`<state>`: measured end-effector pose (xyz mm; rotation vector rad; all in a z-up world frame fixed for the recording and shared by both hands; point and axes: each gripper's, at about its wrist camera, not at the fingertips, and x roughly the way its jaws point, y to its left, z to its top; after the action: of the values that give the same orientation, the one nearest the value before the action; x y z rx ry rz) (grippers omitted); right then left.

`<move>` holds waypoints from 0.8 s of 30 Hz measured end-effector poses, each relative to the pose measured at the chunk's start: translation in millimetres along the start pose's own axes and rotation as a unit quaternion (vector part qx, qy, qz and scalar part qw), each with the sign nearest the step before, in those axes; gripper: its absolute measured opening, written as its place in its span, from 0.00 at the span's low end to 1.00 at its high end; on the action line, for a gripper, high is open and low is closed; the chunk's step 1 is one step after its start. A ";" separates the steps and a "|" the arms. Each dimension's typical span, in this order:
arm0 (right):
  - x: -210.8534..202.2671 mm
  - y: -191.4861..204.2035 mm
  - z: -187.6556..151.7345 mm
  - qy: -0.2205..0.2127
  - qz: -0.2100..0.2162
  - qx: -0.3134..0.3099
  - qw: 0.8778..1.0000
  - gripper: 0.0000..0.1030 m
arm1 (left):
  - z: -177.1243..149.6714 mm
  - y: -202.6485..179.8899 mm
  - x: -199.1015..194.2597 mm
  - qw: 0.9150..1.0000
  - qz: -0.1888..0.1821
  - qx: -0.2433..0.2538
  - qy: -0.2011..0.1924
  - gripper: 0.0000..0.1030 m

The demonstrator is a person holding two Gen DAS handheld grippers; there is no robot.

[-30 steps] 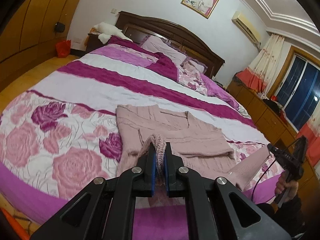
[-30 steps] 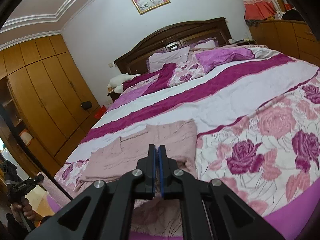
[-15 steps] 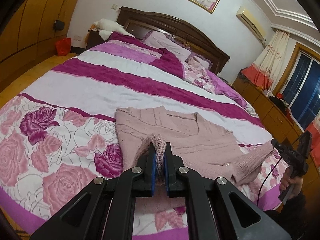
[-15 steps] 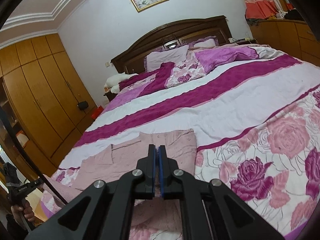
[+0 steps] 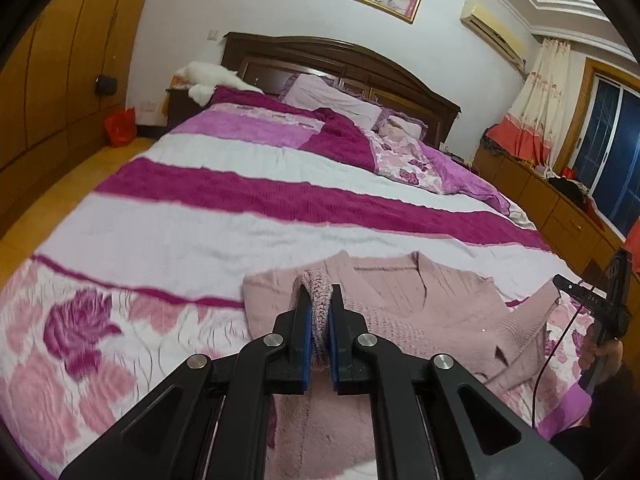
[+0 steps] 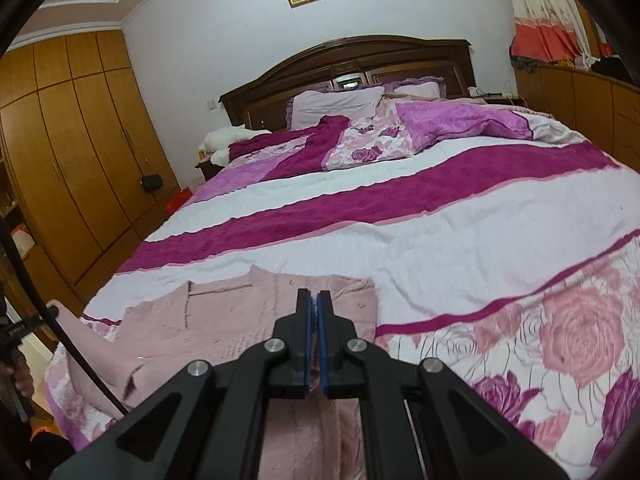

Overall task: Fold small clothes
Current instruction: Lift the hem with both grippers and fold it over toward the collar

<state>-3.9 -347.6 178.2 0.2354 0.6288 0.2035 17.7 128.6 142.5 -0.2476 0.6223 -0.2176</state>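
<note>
A pale pink knitted V-neck sweater [image 5: 420, 312] lies on the near part of the bed, collar toward the headboard. My left gripper [image 5: 319, 300] is shut on a bunched edge of the sweater and holds it over the left shoulder area. My right gripper [image 6: 314, 300] is shut on the sweater's [image 6: 240, 320] other edge, a thin line of knit between the blue pads. In the left wrist view the right gripper [image 5: 600, 304] shows at the far right, lifting a stretched corner of the knit.
The bed [image 5: 240, 208] has a white, magenta and rose-print cover. Pillows and a rumpled quilt [image 6: 400, 132] lie near the dark headboard. Wooden wardrobes [image 6: 72, 140] stand on the left, a low cabinet [image 5: 560, 208] and window on the right.
Both grippers have carried the sweater's lower edge forward over its body toward the collar. The cameras are lower and closer to the bed; both stay shut on the knit.
</note>
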 end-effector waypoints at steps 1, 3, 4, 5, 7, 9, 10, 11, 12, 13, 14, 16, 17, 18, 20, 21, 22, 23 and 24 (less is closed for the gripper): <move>4.6 -0.6 1.6 0.002 -0.001 -0.001 1.000 0.03 | 2.4 0.5 2.9 1.000 0.001 0.002 -0.001 0.00; 10.6 -1.9 4.1 0.004 -0.004 -0.003 1.000 0.03 | 7.2 2.6 12.2 1.000 0.007 0.007 0.000 0.00; 14.0 -3.2 5.4 0.005 -0.006 -0.003 1.000 0.03 | 8.3 3.2 15.8 1.000 0.009 0.010 0.002 0.00; 18.8 -5.2 7.1 0.009 -0.008 -0.001 1.000 0.03 | 9.9 4.0 21.3 1.000 0.014 0.015 0.003 0.00; 25.9 -9.9 10.5 0.014 -0.005 0.007 1.000 0.03 | 12.4 4.5 30.1 0.999 0.021 0.023 0.006 0.00; 32.4 -15.1 16.1 0.013 0.002 0.015 1.000 0.03 | 15.2 8.2 40.2 0.999 0.024 0.022 0.012 0.00; 36.3 -17.5 20.4 0.012 0.003 0.019 1.000 0.03 | 16.5 9.8 44.3 0.999 0.023 0.021 0.013 0.00; 40.2 -18.4 24.6 0.012 0.003 0.021 1.000 0.03 | 17.7 11.5 48.0 1.000 0.020 0.019 0.014 0.00; 43.7 -19.4 28.0 0.012 0.002 0.021 1.000 0.03 | 19.4 13.5 52.4 1.000 0.017 0.016 0.016 0.00; 48.7 -19.6 32.1 0.011 0.000 0.019 1.000 0.03 | 21.4 15.7 57.4 1.000 0.014 0.012 0.020 0.00; 53.2 -18.9 34.6 0.012 -0.001 0.018 1.000 0.03 | 22.8 17.6 61.3 1.000 0.015 0.009 0.022 0.00; 63.8 -17.7 39.3 0.017 -0.007 0.012 1.000 0.03 | 25.9 22.6 70.2 0.999 0.016 0.000 0.028 0.00; 69.6 -17.5 41.2 0.018 -0.008 0.010 1.000 0.03 | 26.3 24.1 73.3 0.999 0.016 -0.001 0.029 0.00; 74.8 -17.7 42.5 0.017 -0.007 0.008 1.000 0.03 | 26.9 25.3 77.9 0.999 0.022 0.001 0.031 0.00; 84.5 -18.9 43.4 0.017 -0.003 0.008 1.000 0.03 | 28.1 27.6 84.5 0.999 0.030 0.004 0.035 0.00; 88.6 -19.8 43.5 0.019 -0.002 0.007 1.000 0.03 | 29.3 29.5 89.8 0.999 0.034 0.001 0.041 0.00; 93.8 -20.9 43.8 0.022 -0.003 0.004 1.000 0.03 | 29.0 30.5 92.7 0.998 0.035 -0.002 0.043 0.00; 99.8 -21.9 43.5 0.027 -0.007 0.000 1.000 0.03 | 28.6 32.1 95.9 0.998 0.036 -0.003 0.043 0.00; 104.4 -22.5 43.5 0.031 -0.008 -0.003 0.999 0.03 | 27.5 32.9 98.5 0.998 0.038 -0.002 0.042 0.00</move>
<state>107.4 -348.9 148.0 0.2184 0.6915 0.1974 116.3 137.3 100.6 -0.2177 0.7152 -0.1537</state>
